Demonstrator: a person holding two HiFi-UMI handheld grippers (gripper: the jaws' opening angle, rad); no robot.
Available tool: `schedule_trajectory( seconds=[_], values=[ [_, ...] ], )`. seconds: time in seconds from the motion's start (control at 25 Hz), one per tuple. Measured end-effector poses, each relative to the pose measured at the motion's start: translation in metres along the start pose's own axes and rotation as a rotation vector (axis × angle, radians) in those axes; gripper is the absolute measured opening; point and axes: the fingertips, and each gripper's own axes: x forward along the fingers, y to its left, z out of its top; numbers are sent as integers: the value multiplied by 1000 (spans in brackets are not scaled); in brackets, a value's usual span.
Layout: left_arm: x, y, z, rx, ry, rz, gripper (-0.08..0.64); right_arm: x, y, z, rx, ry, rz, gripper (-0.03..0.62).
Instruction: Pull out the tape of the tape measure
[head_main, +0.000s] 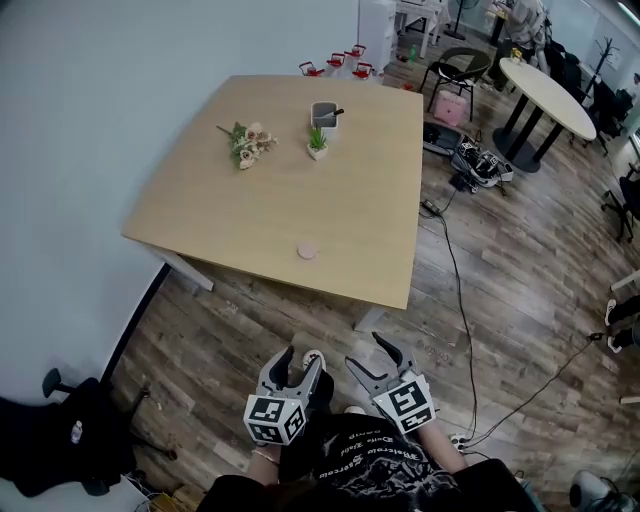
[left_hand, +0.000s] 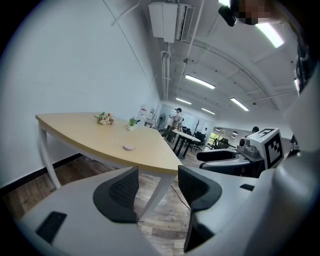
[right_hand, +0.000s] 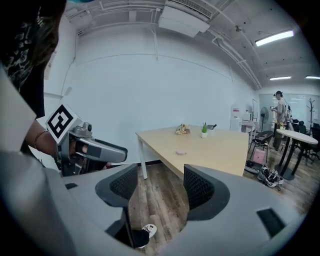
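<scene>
A small round pink tape measure (head_main: 306, 250) lies on the light wooden table (head_main: 250, 215), close to its near edge. It also shows in the left gripper view as a tape measure (left_hand: 129, 147) and in the right gripper view as a tape measure (right_hand: 181, 153). Both grippers hang over the floor in front of the table, near the person's body and well short of the tape measure. My left gripper (head_main: 303, 362) (left_hand: 157, 187) is open and holds nothing. My right gripper (head_main: 365, 352) (right_hand: 159, 189) is also open and empty. The two sit side by side.
A dried flower bunch (head_main: 245, 143), a small potted plant (head_main: 317, 143) and a grey holder (head_main: 324, 115) stand at the table's far side. A cable (head_main: 455, 290) runs across the wooden floor on the right. A black chair (head_main: 60, 430) is at lower left, a round white table (head_main: 545, 95) at the far right.
</scene>
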Motion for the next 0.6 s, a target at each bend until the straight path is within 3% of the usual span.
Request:
schedule_trajectory(
  seconds=[0.6],
  values=[
    [89, 114, 79, 102, 59, -69, 239, 120, -49, 48, 48, 24, -125, 296]
  ],
)
